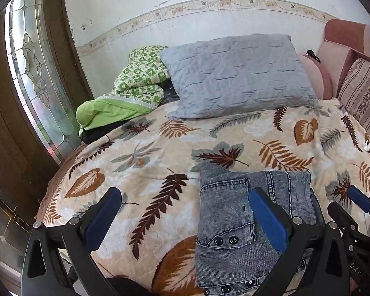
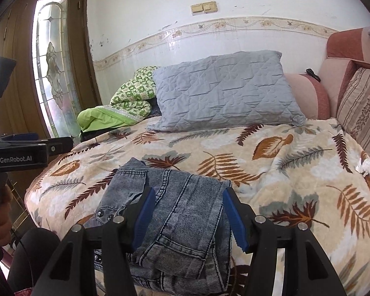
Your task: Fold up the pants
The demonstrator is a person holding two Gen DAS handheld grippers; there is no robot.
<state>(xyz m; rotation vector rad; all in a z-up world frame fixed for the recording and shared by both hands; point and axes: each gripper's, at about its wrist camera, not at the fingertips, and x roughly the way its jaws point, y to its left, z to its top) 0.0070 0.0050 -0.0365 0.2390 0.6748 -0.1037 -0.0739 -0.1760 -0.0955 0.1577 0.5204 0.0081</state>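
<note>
Pants (image 2: 175,224) lie folded on the bed (image 2: 283,172); left hand-held gripper (image 1: 185,217) and right hand-held gripper (image 2: 188,219) both hover released, the pillow (image 2: 224,91) at twelve o'clock.

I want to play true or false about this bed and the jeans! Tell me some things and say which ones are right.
1. The jeans are folded into a small bundle near the front edge of the bed. True.
2. The left gripper is squeezed shut on the jeans. False: it is open, with its fingers spread wide and nothing between them gripped.
3. A grey quilted pillow lies at the far end of the leaf-print blanket. True.
4. The green quilt is spread flat over the whole bed. False: it is bunched up in the far corner beside the pillow.
5. The right gripper is open, with a finger on each side of the jeans. True.
</note>
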